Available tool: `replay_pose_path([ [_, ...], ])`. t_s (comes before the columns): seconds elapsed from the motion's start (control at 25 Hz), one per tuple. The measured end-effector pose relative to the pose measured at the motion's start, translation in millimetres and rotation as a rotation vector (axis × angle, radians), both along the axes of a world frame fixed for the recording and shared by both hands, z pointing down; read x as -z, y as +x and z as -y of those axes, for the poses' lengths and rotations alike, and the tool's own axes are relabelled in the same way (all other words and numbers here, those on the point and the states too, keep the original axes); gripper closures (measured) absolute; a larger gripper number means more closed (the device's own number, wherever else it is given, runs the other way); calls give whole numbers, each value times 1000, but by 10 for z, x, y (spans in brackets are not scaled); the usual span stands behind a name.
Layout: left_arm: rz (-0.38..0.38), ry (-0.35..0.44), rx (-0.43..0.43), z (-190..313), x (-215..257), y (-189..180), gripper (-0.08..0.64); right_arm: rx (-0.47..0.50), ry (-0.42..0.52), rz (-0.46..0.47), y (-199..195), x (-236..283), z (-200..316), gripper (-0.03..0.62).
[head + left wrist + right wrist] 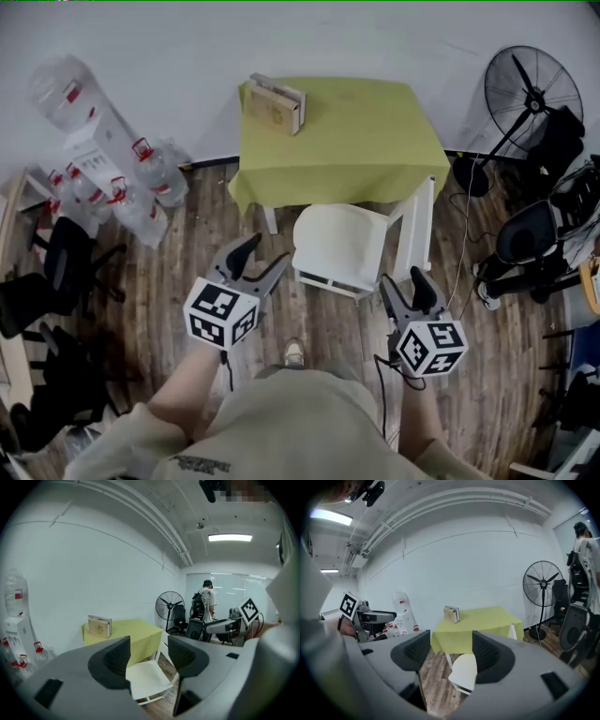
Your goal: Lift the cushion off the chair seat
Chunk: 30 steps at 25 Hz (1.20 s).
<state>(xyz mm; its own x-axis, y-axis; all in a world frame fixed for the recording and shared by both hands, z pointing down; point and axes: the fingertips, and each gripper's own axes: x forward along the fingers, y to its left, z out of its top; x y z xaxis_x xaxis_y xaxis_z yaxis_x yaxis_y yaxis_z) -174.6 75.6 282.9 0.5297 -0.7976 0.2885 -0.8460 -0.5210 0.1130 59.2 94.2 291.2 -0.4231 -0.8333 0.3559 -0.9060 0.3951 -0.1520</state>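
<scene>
A white chair [422, 220] stands tucked at the table, with a white cushion [339, 244] on its seat. The cushion also shows between the jaws in the left gripper view [146, 677] and in the right gripper view [465, 669]. My left gripper [261, 260] hovers over the floor just left of the seat, open and empty. My right gripper [405, 289] hangs in front of the seat's right corner, also open and empty. Neither touches the chair. In their own views the left gripper [149, 656] and right gripper [451, 656] hold nothing.
A table with a yellow-green cloth [347, 141] stands behind the chair, with a small box [275, 103] on it. Water bottles [103, 155] pile up at the left, near dark office chairs [52, 272]. A standing fan [530, 94] and black chairs [534, 234] crowd the right. A person [206, 604] stands far off.
</scene>
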Motion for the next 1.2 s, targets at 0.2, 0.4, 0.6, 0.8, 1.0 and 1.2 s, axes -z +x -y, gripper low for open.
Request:
replay_pose_path([
  [0.2, -9, -61, 7, 354, -271, -53, 311, -29, -101, 8, 1, -317, 289, 301],
  [0.4, -3, -125, 23, 543, -572, -23, 311, -46, -167, 25, 47, -658, 518, 300],
  [0.6, 10, -186, 33, 820, -836, 62, 311, -38, -241, 38, 109, -1033, 817, 301],
  [0.8, -16, -211, 34, 1308, -1056, 237, 311, -44, -323, 54, 181, -1422, 1238, 300],
  [1.0, 0, -287, 44, 1812, -1426, 394, 311, -58, -393, 62, 333, -1798, 1746, 301],
  [1.2, 51, -361, 51, 2368, -1848, 532, 310, -26, -488, 48, 416, -2236, 2208, 301],
])
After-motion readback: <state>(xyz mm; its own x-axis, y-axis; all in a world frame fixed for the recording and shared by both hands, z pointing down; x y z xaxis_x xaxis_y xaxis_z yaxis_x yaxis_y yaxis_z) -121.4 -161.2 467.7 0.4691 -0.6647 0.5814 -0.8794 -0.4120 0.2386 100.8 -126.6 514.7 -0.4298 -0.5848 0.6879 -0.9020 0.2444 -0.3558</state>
